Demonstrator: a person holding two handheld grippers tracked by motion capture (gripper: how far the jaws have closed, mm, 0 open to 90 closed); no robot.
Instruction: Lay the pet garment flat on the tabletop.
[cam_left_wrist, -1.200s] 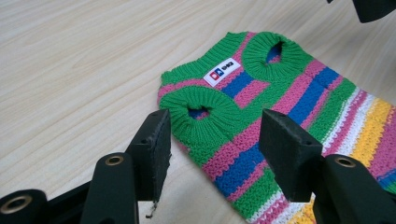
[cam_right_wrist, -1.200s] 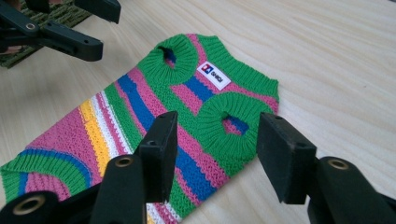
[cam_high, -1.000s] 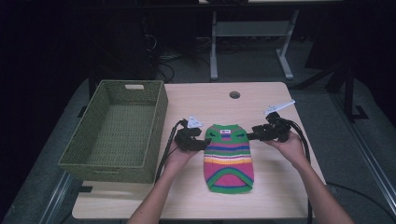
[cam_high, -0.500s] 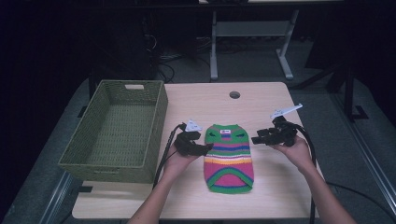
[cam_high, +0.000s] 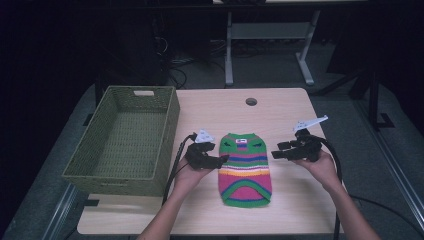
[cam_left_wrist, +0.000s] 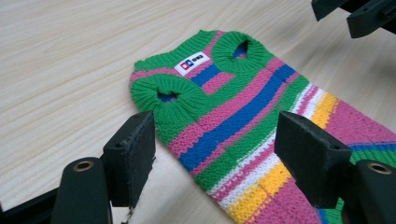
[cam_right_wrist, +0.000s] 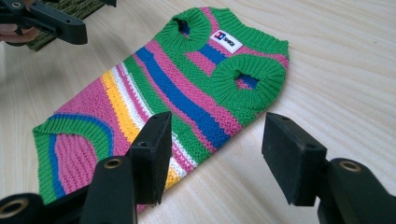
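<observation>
A small striped knit sweater (cam_high: 245, 170) in green, pink, blue, yellow and white lies flat on the wooden table (cam_high: 285, 110), neck toward the far side. My left gripper (cam_high: 221, 160) sits at its left edge. Its jaws have just been opening and stand wide, one on each side of the sweater's edge below the armhole (cam_left_wrist: 233, 116), and the pads do not press it. My right gripper (cam_high: 275, 154) hovers a little off the sweater's right side. It is open, and the knit (cam_right_wrist: 177, 93) lies just ahead of its fingers.
A green woven basket (cam_high: 172, 120) stands on the table's left part, close to my left hand. A round cable hole (cam_high: 251, 101) is at the table's far middle. A metal desk frame (cam_high: 230, 50) stands on the dark floor beyond.
My right gripper has drawn back to the right, away from the sweater's shoulder. The left hand has stayed at the sweater's left edge. The sweater lies still.
</observation>
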